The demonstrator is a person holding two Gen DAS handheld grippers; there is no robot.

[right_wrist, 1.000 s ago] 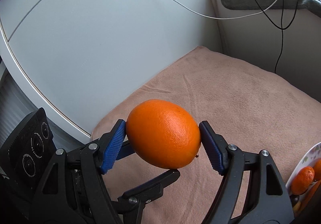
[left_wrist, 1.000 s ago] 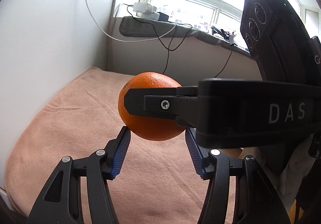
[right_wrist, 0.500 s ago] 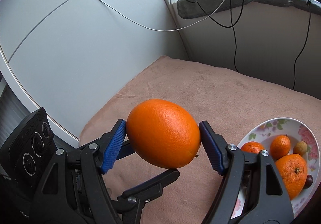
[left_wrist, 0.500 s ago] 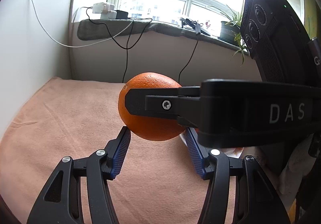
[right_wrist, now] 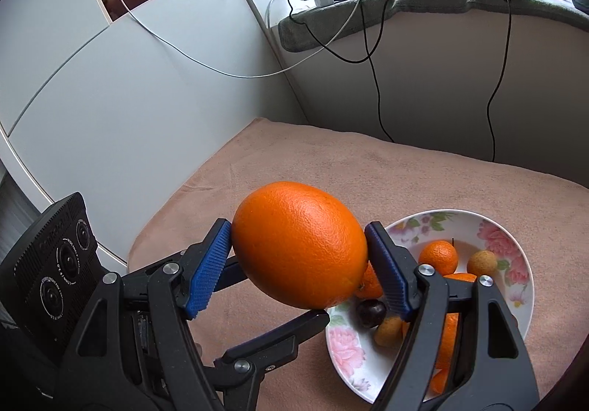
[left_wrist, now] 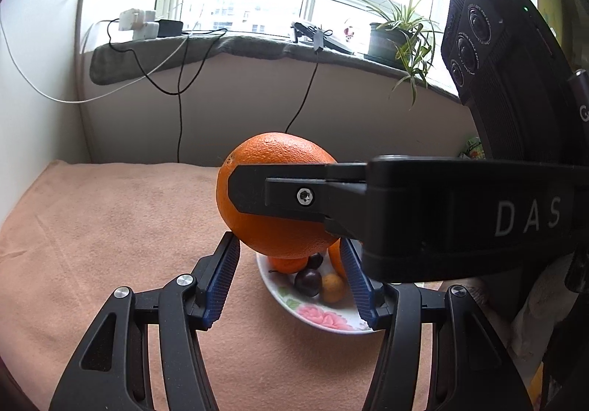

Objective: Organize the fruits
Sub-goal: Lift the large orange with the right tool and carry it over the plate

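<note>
The large orange (right_wrist: 300,245) hangs in the air beside the floral plate (right_wrist: 515,245), pinched end to end by the right gripper (right_wrist: 298,264). The left gripper (left_wrist: 291,278) gapes just beneath it, grasping nothing. Its round, smooth skin could slip from the pads, dropping onto the mandarins (right_wrist: 438,256) and scattering them.

I see one large orange (right_wrist: 300,245), glossy and pebbled, lifted off the surface with its long axis tilted. Below it, my flowered plate (right_wrist: 493,227) holds small mandarins (right_wrist: 438,256), a dark plum (right_wrist: 371,313) and two tan longans (right_wrist: 482,262).
</note>
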